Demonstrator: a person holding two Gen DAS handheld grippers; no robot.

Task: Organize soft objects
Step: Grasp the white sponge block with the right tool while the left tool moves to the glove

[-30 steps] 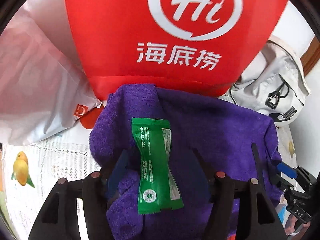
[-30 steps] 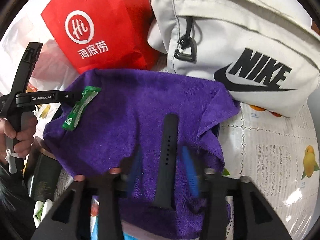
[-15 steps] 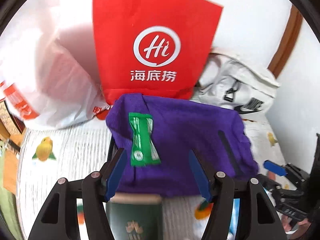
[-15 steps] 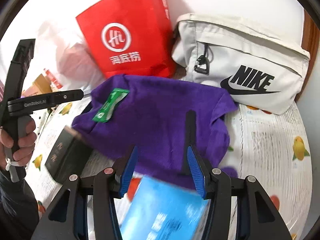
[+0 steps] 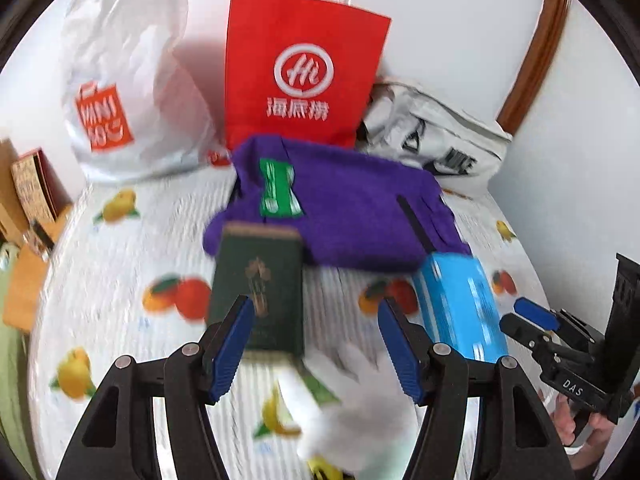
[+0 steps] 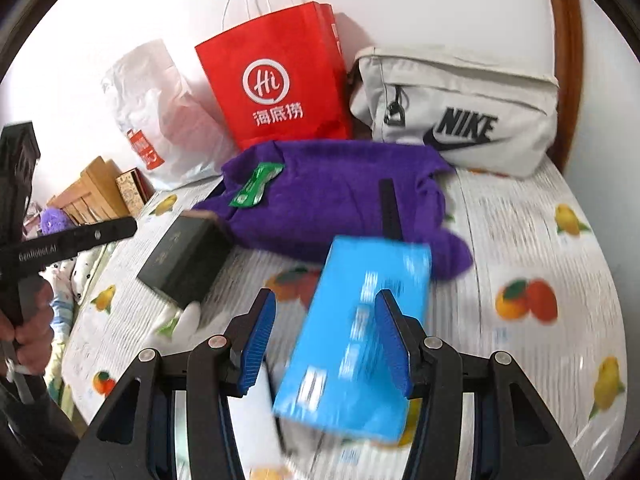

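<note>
Left gripper (image 5: 316, 344) and right gripper (image 6: 324, 334), both spread wide and holding nothing, hover above the fruit-print tablecloth (image 5: 120, 280). Bare cloth fills the lower left of the left view. The purple towel (image 5: 360, 208) lies at frame centre, beyond both tools, carrying a green packet (image 5: 276, 194) and black strap (image 6: 389, 208). Its near edge overlaps a dark box (image 5: 260, 280) and blue box (image 6: 360, 332).

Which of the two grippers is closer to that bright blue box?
The right. The right gripper has its open fingers on either side of the blue box, without visibly touching it. The left gripper sits to the left, over the dark green box.
</note>
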